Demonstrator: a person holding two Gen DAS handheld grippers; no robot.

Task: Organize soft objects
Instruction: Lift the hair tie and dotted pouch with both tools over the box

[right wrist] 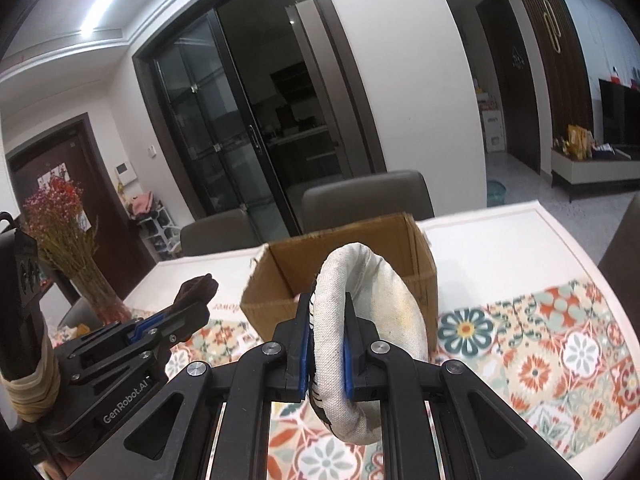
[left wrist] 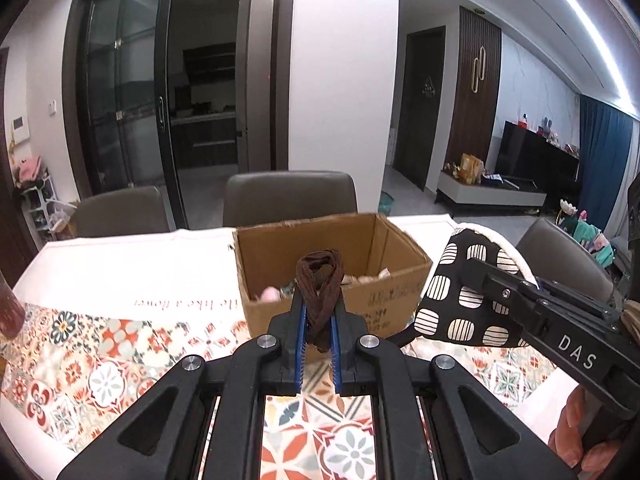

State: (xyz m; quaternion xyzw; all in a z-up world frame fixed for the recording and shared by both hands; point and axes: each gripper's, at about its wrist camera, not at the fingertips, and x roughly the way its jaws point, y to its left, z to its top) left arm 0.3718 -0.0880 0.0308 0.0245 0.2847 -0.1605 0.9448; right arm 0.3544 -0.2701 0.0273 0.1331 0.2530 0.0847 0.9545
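In the left wrist view my left gripper point(left wrist: 319, 304) is shut on a looped brown fabric band point(left wrist: 320, 276), held above the table just in front of an open cardboard box point(left wrist: 384, 300). A few small soft items lie in the box's bottom. At the right, my right gripper point(left wrist: 480, 276) is clamped on a black mitt with white patches point(left wrist: 452, 280). The right wrist view shows the right gripper point(right wrist: 327, 304) shut on that mitt's white lining point(right wrist: 384, 304), with the box point(right wrist: 264, 312) behind it. To the left, the left gripper point(right wrist: 188, 308) carries the brown band point(right wrist: 196, 286).
A floral-patterned tablecloth point(left wrist: 120, 344) covers the table. Grey chairs point(left wrist: 290, 196) stand along its far side, and another chair point(left wrist: 560, 248) at the right end. A glass vase of dried red flowers point(right wrist: 96, 288) stands at the left. Fingers of a hand point(left wrist: 576, 432) show at the lower right.
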